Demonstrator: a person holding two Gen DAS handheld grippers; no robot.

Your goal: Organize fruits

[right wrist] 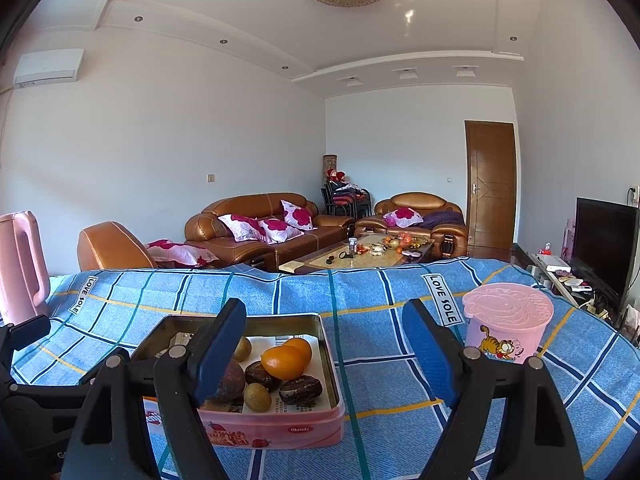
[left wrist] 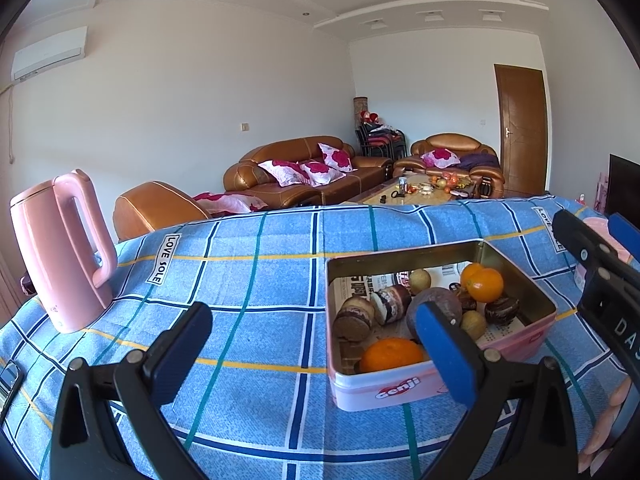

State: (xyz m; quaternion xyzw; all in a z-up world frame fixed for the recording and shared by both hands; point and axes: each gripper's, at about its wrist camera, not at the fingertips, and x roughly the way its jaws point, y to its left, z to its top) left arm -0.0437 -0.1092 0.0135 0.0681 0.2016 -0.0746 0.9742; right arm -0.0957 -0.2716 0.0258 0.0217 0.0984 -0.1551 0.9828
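An open pink tin (left wrist: 400, 394) sits on the blue checked tablecloth (left wrist: 248, 280). It holds two oranges (left wrist: 485, 285), a third orange (left wrist: 391, 355) at its near end, a dark purple fruit (left wrist: 434, 300), small brownish round fruits and dark wrapped cakes. My left gripper (left wrist: 316, 344) hovers just short of the tin's near left corner, open and empty. In the right wrist view my right gripper (right wrist: 324, 354) stands open and empty over the tin's (right wrist: 280, 432) right side, with the oranges (right wrist: 285, 361) just behind its left finger (right wrist: 218, 354).
A pink kettle (left wrist: 60, 256) stands at the table's left. A lidded pink cup (right wrist: 506, 324) with a cartoon cat stands to the right of the tin. A phone (left wrist: 10, 376) lies at the near left edge. Sofas and a coffee table lie beyond the table.
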